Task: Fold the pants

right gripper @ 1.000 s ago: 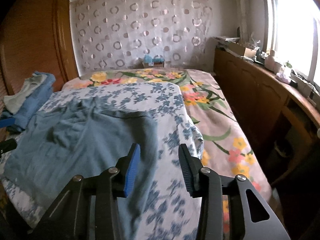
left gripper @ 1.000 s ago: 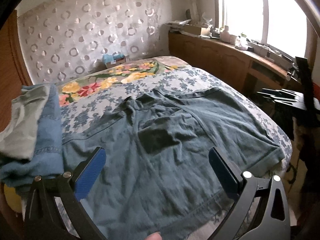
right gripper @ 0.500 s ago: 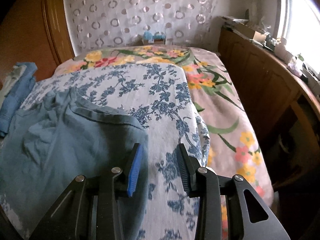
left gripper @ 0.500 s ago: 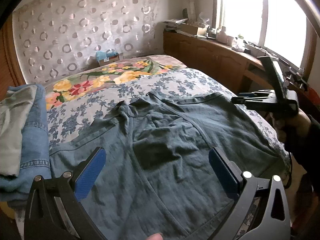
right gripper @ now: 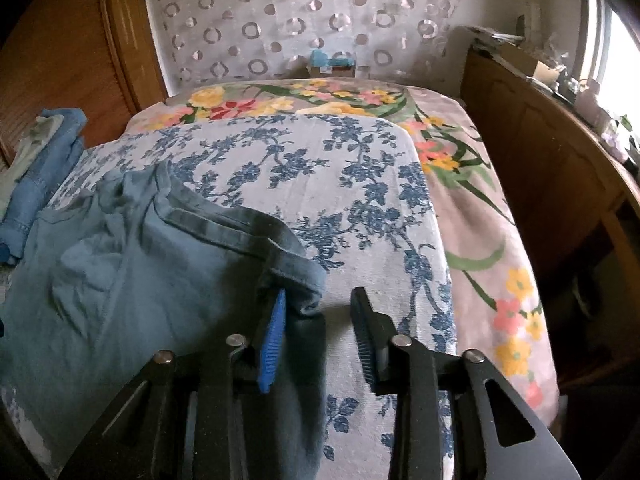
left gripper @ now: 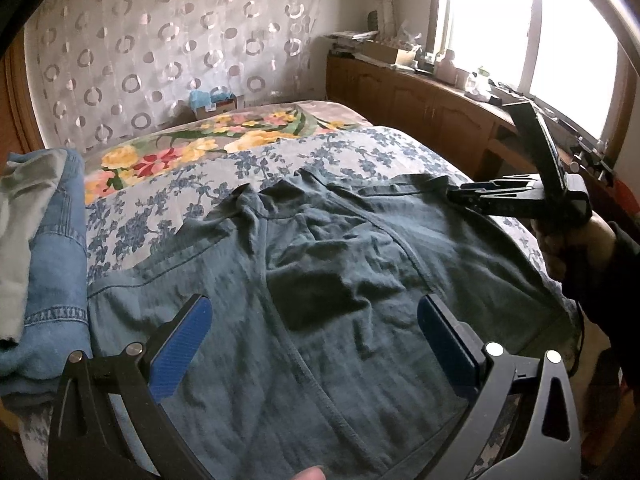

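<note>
Blue-grey pants (left gripper: 340, 280) lie spread and wrinkled on the bed's blue-flowered cover (left gripper: 168, 208). My left gripper (left gripper: 312, 336) hovers over their near middle, open wide, with nothing between its blue pads. A hand holds my right gripper (left gripper: 460, 196) at the pants' far right corner. In the right wrist view that corner (right gripper: 304, 280) curls up between the fingers of my right gripper (right gripper: 318, 320) and rests against the blue left pad (right gripper: 274, 336). Its jaws are closing, and a gap still shows between the cloth and the right pad.
A stack of folded denim and pale clothes (left gripper: 48, 248) sits at the bed's left edge. A flowered blanket (right gripper: 472, 216) covers the rest of the bed. A wooden cabinet (left gripper: 420, 100) with clutter runs under the window. A small box (left gripper: 212, 100) stands at the bedhead.
My right gripper has come in to the pants' far right corner and its jaws have narrowed, so the corner now lies between them. My left gripper stays open over the pants.
</note>
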`<action>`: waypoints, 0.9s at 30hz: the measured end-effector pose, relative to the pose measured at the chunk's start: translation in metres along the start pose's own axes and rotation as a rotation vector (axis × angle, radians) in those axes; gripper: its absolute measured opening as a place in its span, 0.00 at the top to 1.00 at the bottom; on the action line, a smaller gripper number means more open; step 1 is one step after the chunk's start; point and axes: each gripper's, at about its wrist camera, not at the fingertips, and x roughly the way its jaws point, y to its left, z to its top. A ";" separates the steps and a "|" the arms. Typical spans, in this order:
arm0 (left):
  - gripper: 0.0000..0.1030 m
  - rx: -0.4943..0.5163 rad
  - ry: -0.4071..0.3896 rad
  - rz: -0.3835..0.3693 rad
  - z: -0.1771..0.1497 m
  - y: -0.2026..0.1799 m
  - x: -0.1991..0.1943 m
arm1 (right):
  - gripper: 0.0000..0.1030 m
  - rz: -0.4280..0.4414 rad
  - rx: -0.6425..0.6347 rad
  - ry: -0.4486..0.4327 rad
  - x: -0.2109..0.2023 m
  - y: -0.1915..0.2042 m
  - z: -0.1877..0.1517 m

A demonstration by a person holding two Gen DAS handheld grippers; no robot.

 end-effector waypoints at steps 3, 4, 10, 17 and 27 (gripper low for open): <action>0.00 -0.001 0.002 0.001 -0.001 0.000 0.001 | 0.89 0.036 -0.015 0.001 0.003 0.001 0.004; 0.00 -0.002 0.003 0.001 -0.001 0.001 0.001 | 0.93 0.057 -0.020 0.001 0.003 0.000 0.005; 0.00 -0.011 -0.002 -0.006 -0.006 0.003 -0.002 | 0.96 -0.031 -0.013 -0.076 -0.022 -0.011 0.007; 0.00 -0.022 -0.005 -0.008 -0.009 0.006 -0.004 | 0.95 -0.224 0.010 -0.048 -0.013 -0.031 0.008; 0.00 -0.059 -0.012 0.023 -0.021 0.020 -0.019 | 0.63 -0.098 0.053 -0.094 -0.043 -0.034 -0.019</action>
